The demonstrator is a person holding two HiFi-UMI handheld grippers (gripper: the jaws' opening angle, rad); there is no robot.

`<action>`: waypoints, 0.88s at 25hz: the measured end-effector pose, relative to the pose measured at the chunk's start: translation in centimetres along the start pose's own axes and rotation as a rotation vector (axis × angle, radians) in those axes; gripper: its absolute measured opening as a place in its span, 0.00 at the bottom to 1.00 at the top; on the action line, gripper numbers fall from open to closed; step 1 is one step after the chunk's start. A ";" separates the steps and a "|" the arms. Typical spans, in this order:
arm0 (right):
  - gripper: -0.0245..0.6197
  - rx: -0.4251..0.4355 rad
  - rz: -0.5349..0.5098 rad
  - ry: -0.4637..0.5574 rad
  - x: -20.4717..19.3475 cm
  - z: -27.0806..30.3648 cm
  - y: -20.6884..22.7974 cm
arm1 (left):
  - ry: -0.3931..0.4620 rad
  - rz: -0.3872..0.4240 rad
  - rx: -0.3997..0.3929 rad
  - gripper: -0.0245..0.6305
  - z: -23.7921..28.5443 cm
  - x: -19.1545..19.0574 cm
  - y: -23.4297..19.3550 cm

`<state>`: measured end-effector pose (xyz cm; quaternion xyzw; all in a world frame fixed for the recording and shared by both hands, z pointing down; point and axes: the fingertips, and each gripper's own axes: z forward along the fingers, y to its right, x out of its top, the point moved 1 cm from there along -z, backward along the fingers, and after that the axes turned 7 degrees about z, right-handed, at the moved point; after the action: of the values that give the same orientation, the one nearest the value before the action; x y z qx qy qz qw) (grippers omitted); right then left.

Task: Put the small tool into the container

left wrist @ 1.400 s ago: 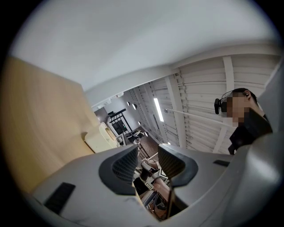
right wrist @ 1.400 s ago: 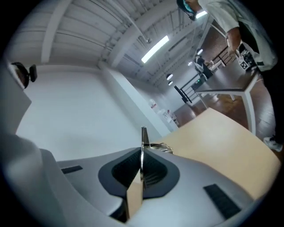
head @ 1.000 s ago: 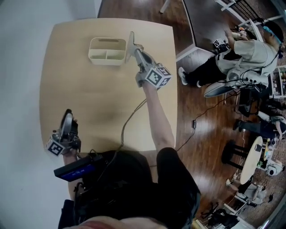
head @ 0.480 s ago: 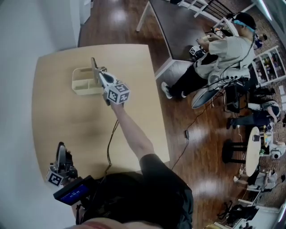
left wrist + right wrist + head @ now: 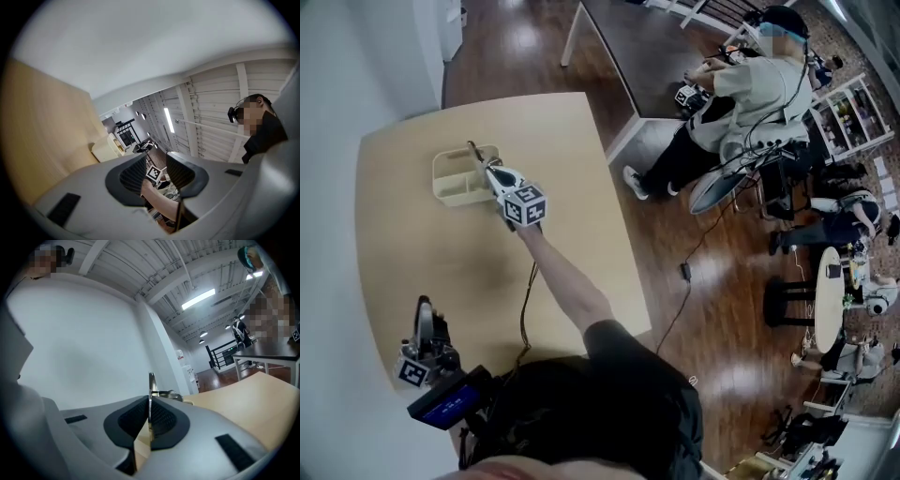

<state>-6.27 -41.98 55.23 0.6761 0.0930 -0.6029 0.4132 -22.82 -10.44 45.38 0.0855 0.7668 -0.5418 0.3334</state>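
Note:
A cream divided container (image 5: 448,194) stands at the far left of the light wood table (image 5: 441,258). My right gripper (image 5: 490,172) hangs over the container's right part, shut on a thin flat metal tool (image 5: 474,150) that sticks out past its tips. In the right gripper view the tool (image 5: 151,380) is pinched edge-on between the pads of the right gripper (image 5: 150,401). My left gripper (image 5: 423,323) rests near the table's front left corner. In the left gripper view it (image 5: 156,165) stands open and holds nothing, and the container (image 5: 107,149) shows far off.
A cable (image 5: 525,305) runs from the right gripper back across the table. A black device with a blue screen (image 5: 450,398) sits by the front edge. Off to the right, on the wooden floor, a person (image 5: 741,89) sits at a dark table (image 5: 628,37) amid stools and equipment.
My right gripper has carried the tool leftward from beside the container's right end to above it. The left gripper has stayed near the front left corner.

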 end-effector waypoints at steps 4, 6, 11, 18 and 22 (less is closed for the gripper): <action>0.03 -0.027 -0.008 -0.014 1.0 -0.9 1.0 | 0.000 0.000 -0.042 0.23 1.9 0.0 1.3; 0.03 -0.041 -0.004 -0.024 1.3 -1.3 1.4 | -0.008 0.002 -0.042 0.23 2.2 0.0 1.6; 0.03 -0.054 0.013 -0.044 0.9 -1.7 1.2 | -0.012 -0.008 -0.015 0.23 1.3 -0.1 1.7; 0.03 -0.052 -0.002 -0.072 0.6 -1.8 0.7 | -0.014 -0.009 -0.021 0.23 1.2 -0.2 1.9; 0.04 -0.043 -0.065 -0.134 -0.1 -1.5 0.1 | -0.016 -0.009 -0.024 0.23 1.2 -0.2 2.0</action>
<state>-5.13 -40.99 55.28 0.6220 0.1000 -0.6576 0.4131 -21.19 -10.68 43.72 0.0737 0.7711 -0.5347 0.3378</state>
